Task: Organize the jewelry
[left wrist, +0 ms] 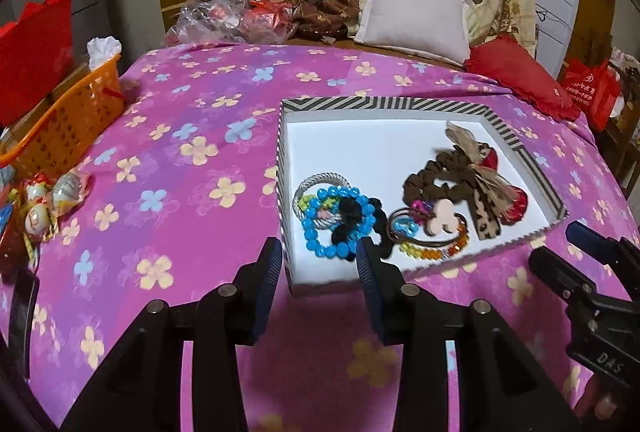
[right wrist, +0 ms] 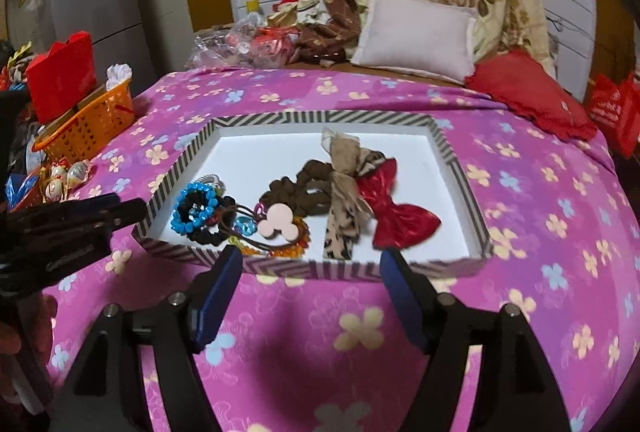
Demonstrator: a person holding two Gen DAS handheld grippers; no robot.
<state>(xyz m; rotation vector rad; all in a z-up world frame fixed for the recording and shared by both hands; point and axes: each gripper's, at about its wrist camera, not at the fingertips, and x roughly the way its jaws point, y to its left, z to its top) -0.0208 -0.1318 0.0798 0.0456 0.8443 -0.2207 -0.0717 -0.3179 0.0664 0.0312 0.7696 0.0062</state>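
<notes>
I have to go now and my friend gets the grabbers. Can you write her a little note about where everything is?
Left hand-held gripper: open, empty, just before the tray's near left corner.
Right hand-held gripper: open, empty, just before the tray's near edge.
Things: the striped tray sits on the pink bedspread. Inside it lie the blue bead bracelet, black scrunchie, brown scrunchie, pink mouse-ear tie, orange beads, leopard bow and red bow.
Done: all the jewelry seen is in the tray.
Left: it lies heaped along the near side, overlapping; maybe spread it out.
</notes>
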